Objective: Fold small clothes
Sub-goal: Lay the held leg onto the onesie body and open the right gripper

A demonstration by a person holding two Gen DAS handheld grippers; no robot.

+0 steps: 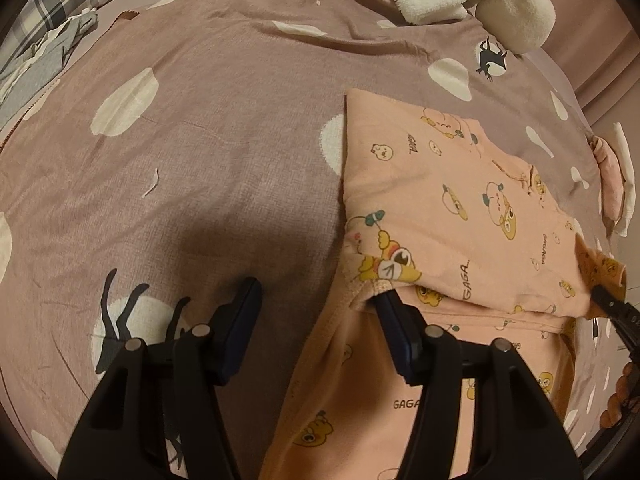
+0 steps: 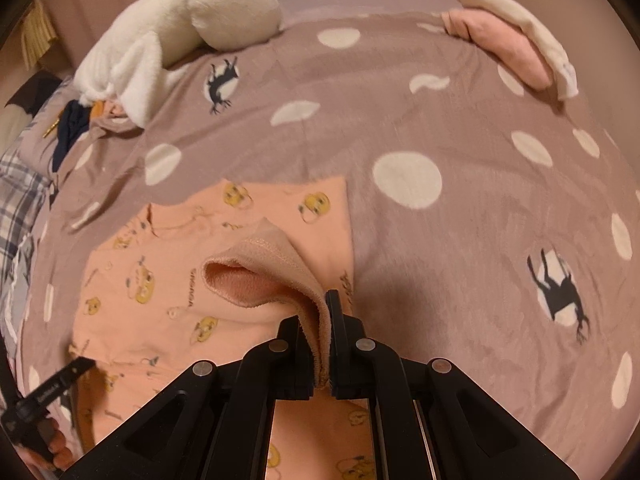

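The left tongs (image 1: 316, 300) stand wide apart, low over the bed: the left finger hangs above bare bedspread, and the tip of the right finger is tucked under the near edge of a folded layer of the peach garment (image 1: 460, 208). The right tongs (image 2: 320, 320) are pressed together on a rolled hem of that same garment, the cloth pinched between the two fingers and lifted into a small hump just beyond them.

The garment is peach with yellow cartoon ducks and the word "GAGA" printed on it. It lies on the near right part of the mauve bedspread (image 1: 224, 128), which carries white blobs and dark animal shapes; one layer is folded back over another, with a straight left edge. In the left wrist view the tip of the right tongs shows at the right edge, at the garment's right corner. In the right wrist view the left tongs appear in the near left corner, with fingers of the holding hand behind them.

At the far side of the bed lies a white plush toy (image 2: 180, 28). A folded pink and cream pile (image 2: 516, 44) sits at the far right, and plaid cloth (image 1: 68, 4) lies at the far left.
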